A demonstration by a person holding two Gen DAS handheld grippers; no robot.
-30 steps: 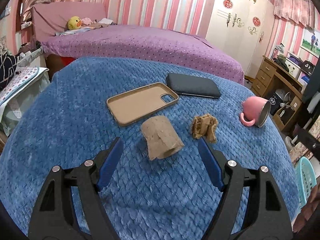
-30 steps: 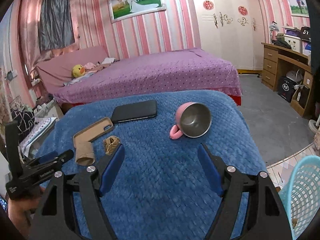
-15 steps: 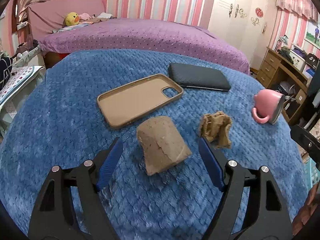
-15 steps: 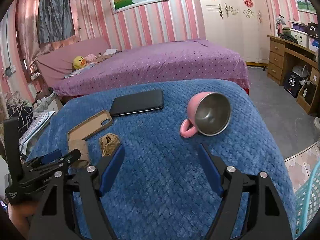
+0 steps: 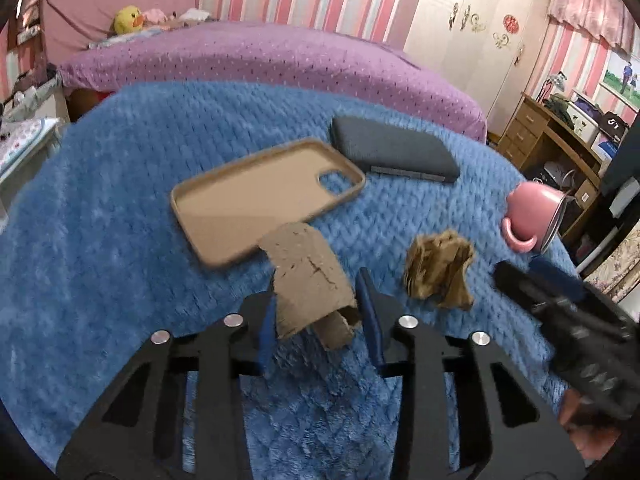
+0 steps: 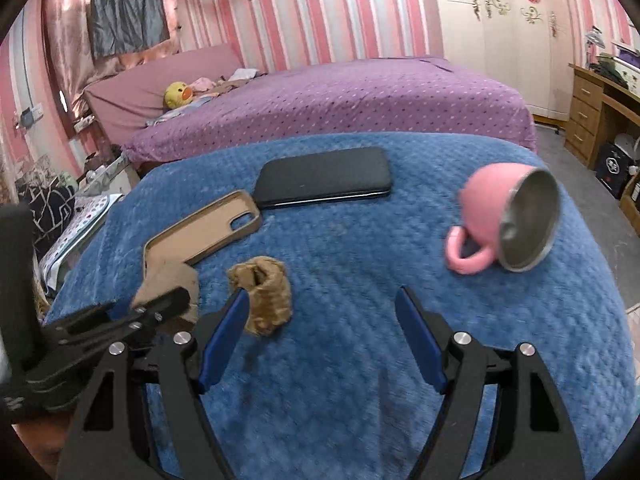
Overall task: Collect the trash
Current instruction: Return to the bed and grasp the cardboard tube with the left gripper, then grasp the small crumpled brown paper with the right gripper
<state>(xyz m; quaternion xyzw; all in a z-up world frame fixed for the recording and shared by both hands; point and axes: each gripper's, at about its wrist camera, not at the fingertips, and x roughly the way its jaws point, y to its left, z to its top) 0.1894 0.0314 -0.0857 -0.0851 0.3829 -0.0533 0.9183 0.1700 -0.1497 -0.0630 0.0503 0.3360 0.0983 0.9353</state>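
Observation:
A torn brown cardboard tube (image 5: 308, 276) lies on the blue blanket (image 5: 100, 240). My left gripper (image 5: 316, 292) is closing on it; both blue pads touch the tube's sides. A crumpled brown paper wad (image 5: 438, 272) lies just to its right. In the right wrist view the same wad (image 6: 262, 292) sits just ahead of my right gripper's left fingertip (image 6: 240, 304). The right gripper (image 6: 322, 294) is open, with only blanket between its fingers. Its black frame (image 5: 560, 308) shows at the right of the left wrist view.
A tan phone case (image 5: 264, 196) and a black phone (image 5: 394, 154) lie behind the trash. A pink mug (image 6: 504, 220) lies on its side to the right. A purple bed (image 6: 340, 96) stands beyond, and a wooden desk (image 6: 592, 96) at the far right.
The left jaws have closed in from wide apart onto the cardboard tube. The right gripper has moved forward and down towards the crumpled wad.

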